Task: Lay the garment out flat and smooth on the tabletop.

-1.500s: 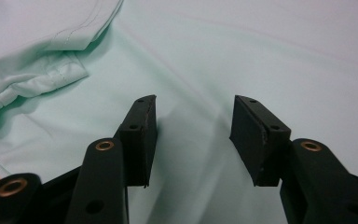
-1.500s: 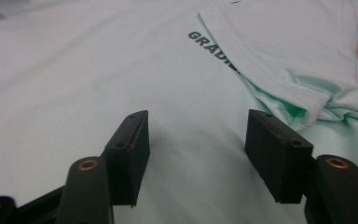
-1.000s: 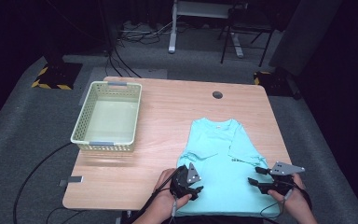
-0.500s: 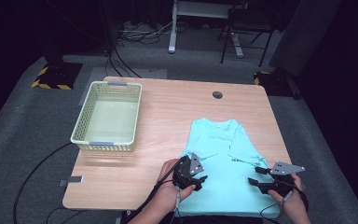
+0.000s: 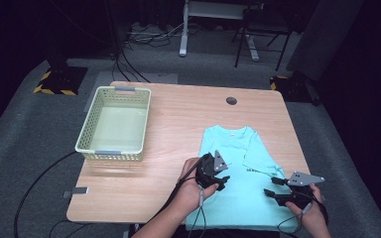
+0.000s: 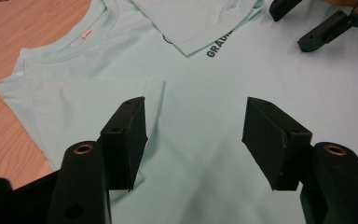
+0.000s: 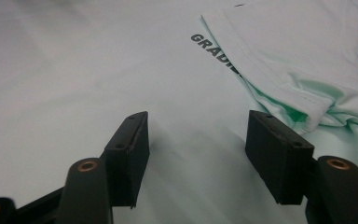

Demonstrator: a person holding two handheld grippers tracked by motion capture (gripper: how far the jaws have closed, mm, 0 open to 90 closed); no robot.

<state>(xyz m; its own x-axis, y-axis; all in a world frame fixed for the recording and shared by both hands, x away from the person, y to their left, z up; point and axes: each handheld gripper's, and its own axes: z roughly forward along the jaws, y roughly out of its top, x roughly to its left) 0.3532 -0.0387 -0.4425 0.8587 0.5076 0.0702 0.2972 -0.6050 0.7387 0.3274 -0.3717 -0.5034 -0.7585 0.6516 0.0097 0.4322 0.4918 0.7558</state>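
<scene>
T-shirt (image 5: pixel 238 168) mint, smooth knit, flat, sleeves folded inward, wooden table (image 5: pixel 178 119).

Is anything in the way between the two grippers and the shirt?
Nothing visible. The left gripper and right gripper both hover with jaws open over bare fabric of the shirt, whose sleeves are folded in.

— What sits left of centre in the high view?
— A pale green plastic basket (image 5: pixel 115 125) on the wooden tabletop (image 5: pixel 178 119), nothing inside it.
— And toward the upper right of the tabletop?
— A round dark cable hole (image 5: pixel 231 101).
— Beyond the far edge?
— Grey carpet floor (image 5: pixel 30 124), a yellow-black striped base (image 5: pixel 59 82) upper left, and white desk legs (image 5: pixel 183 29) at top.
</scene>
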